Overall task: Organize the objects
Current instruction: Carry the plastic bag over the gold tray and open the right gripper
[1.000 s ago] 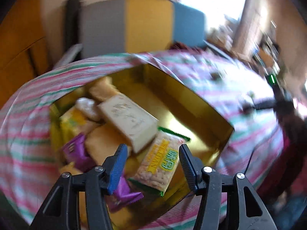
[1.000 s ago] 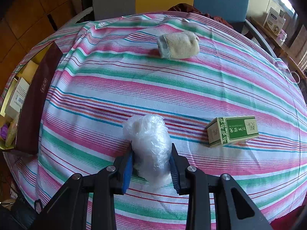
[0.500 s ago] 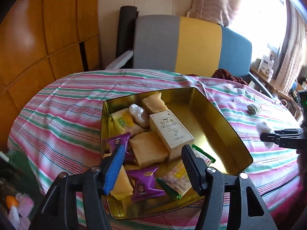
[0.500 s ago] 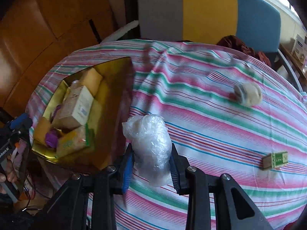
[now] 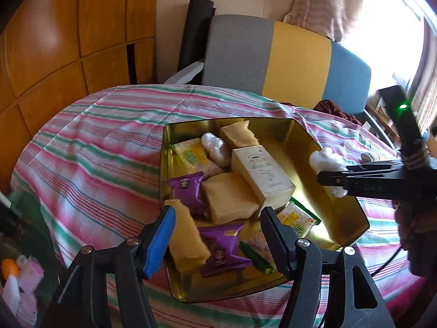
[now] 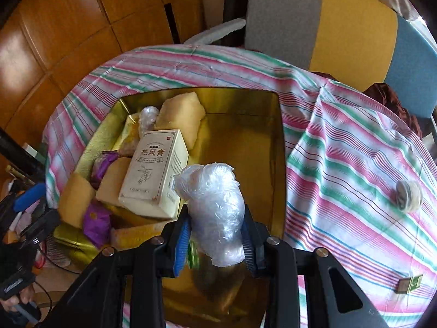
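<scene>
Right gripper (image 6: 215, 242) clenched the plastic-wrapped bundle (image 6: 215, 213) above the gold tin (image 6: 275, 136), presumably for dropping in. Left gripper (image 5: 218, 235) hung released, its jaws just widened, nothing between them.

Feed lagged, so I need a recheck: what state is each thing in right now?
Right tool: shut on plastic-wrapped bundle, above the tin.
Left tool: open, empty, jaws just been opening.
Gold tin: lidless, partly filled.
Cream box: closed, lying in tin.

crumpled clear plastic bundle (image 6: 215, 207) | held above gold tin (image 6: 278, 147) | tin half-filled with snacks
</scene>
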Demonstrator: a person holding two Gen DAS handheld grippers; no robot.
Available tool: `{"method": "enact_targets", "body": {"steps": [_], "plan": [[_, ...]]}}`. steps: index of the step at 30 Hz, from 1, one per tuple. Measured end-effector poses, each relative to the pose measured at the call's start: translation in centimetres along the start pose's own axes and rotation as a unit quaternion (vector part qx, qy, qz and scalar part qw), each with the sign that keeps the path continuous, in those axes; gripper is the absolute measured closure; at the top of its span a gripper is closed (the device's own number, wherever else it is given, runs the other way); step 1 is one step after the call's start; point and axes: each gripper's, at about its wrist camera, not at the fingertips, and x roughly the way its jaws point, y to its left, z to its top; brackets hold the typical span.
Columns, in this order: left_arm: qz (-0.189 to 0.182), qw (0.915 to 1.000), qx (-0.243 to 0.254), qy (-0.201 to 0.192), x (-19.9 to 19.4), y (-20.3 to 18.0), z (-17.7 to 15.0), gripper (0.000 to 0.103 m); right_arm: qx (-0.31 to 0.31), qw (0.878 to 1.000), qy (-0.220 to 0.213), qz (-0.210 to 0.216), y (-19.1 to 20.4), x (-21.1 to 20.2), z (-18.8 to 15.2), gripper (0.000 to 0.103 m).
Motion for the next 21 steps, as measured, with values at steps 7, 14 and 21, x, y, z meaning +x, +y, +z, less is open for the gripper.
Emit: {"method": "enact_targets", "body": {"steps": [7,14,21], "plan": [[0.009,0.9996,-0.025,0.005,0.3,1.9,-0.3,0.036,-0.017,0.999,0.035,-0.013,1.3,3.8,0.6,0.068],[0.011,0.9995,-0.029,0.005,0.3,2.3,-0.5,0.034,-0.038,0.998,0.045,-0.009,2.1,4.1,-0.2,0.058],[0.011,0.9997,-0.022,-0.001,-0.1,1.7,-0.3,0.034,-0.017,1.000,0.007,-0.004,1.1,1.2,-1.2,0.055]]}}
